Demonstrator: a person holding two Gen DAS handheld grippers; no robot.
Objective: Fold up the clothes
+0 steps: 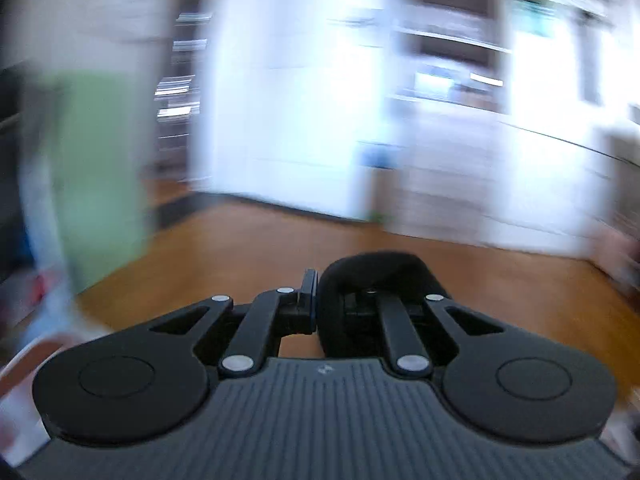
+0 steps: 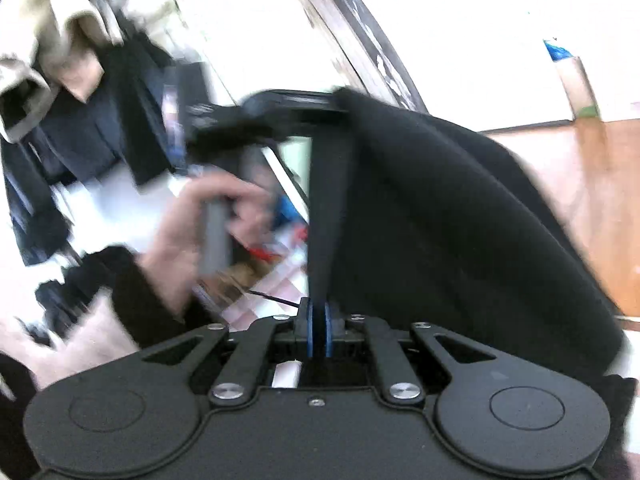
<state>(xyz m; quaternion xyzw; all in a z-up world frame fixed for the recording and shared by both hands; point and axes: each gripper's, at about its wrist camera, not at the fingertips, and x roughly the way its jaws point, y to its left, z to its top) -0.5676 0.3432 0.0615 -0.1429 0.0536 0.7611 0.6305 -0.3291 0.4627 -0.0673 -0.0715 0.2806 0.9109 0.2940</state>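
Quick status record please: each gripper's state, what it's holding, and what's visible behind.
left gripper: shut on black fabric garment
right gripper: shut on the same black garment, which drapes to the right
person's hand: gripping the other gripper's grey handle
background: wooden floor; pile of beige and dark clothes
image quality: motion-blurred

One black garment [image 2: 440, 220] hangs between two grippers, the left gripper [image 1: 316, 300] and the right gripper [image 2: 319, 328]. One hand [image 2: 192, 232] shows. One heap of clothes [image 2: 72, 80] lies behind.
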